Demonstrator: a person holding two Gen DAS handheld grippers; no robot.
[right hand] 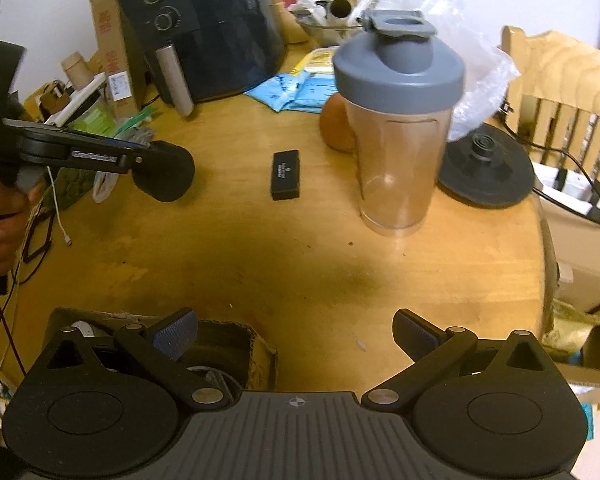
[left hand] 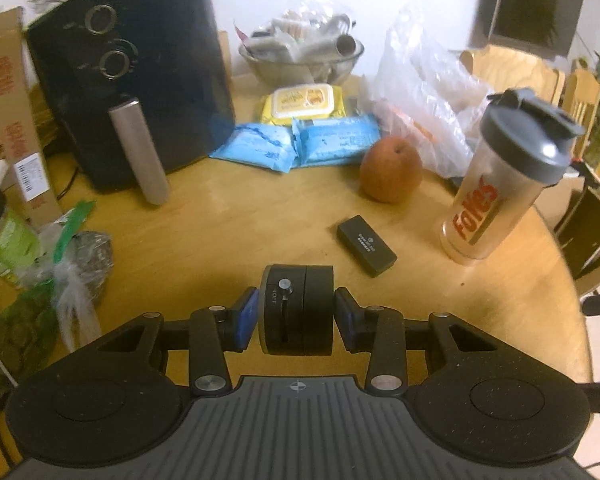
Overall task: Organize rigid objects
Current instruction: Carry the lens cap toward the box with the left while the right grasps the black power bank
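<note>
My left gripper (left hand: 296, 316) is shut on a round black device (left hand: 298, 310) with an OFF switch, held above the wooden table (left hand: 220, 232). In the right wrist view that gripper (right hand: 156, 168) shows at the left with the black device (right hand: 166, 172) in it. My right gripper (right hand: 296, 332) is open and empty, low over the table's near edge. A small black rectangular case (left hand: 366, 245) lies on the table; it also shows in the right wrist view (right hand: 285, 175). A clear shaker bottle (right hand: 396, 120) with a grey lid stands right of it, also in the left wrist view (left hand: 504, 176).
A black air fryer (left hand: 132, 72) with a metal handle stands at the back left. An orange fruit (left hand: 390, 170), blue packets (left hand: 300, 144), a yellow wipes pack (left hand: 302, 102), a glass bowl (left hand: 300, 60) and plastic bags (left hand: 424, 92) crowd the back. A cardboard box (right hand: 236, 344) sits under my right gripper. A black kettle base (right hand: 486, 168) lies right.
</note>
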